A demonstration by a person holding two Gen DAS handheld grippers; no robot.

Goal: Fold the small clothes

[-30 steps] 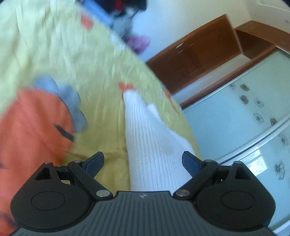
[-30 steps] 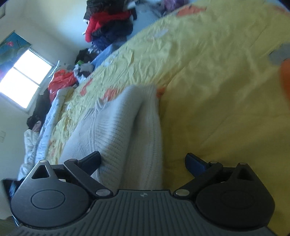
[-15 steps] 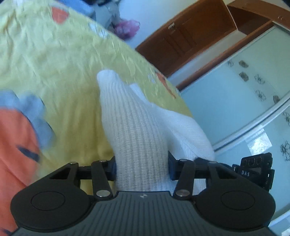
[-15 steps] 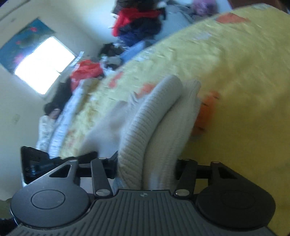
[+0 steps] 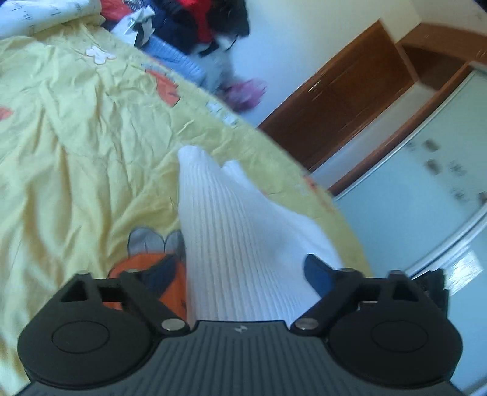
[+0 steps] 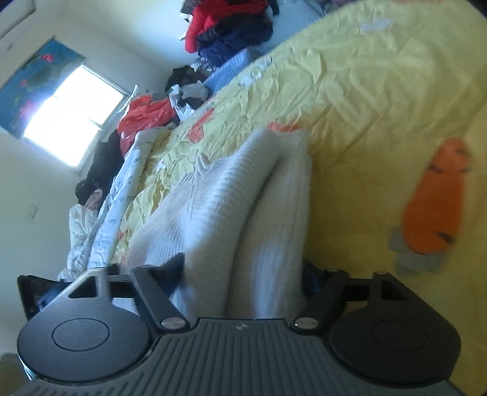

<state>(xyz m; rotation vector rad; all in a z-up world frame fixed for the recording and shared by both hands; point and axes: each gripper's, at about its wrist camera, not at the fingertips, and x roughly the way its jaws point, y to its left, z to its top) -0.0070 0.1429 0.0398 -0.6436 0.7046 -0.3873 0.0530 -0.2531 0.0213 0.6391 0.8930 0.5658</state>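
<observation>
Covering nearly everything in both views, a yellow bedspread (image 5: 76, 158) carries the white knit garment (image 5: 231, 243), which runs from 6 toward 12 o'clock, doubled over itself. The left gripper (image 5: 240, 274) and right gripper (image 6: 243, 274) straddle its near end, jaws opening, pads off the fabric between them.

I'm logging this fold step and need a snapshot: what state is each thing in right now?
Left gripper: jaws opening, white knit garment between them, not pinched.
Right gripper: jaws opening, garment between them.
White knit garment: doubled over in layers, lying on the bedspread.
Yellow bedspread: wrinkled, spread out.
Clothes pile: heaped, unfolded.
</observation>
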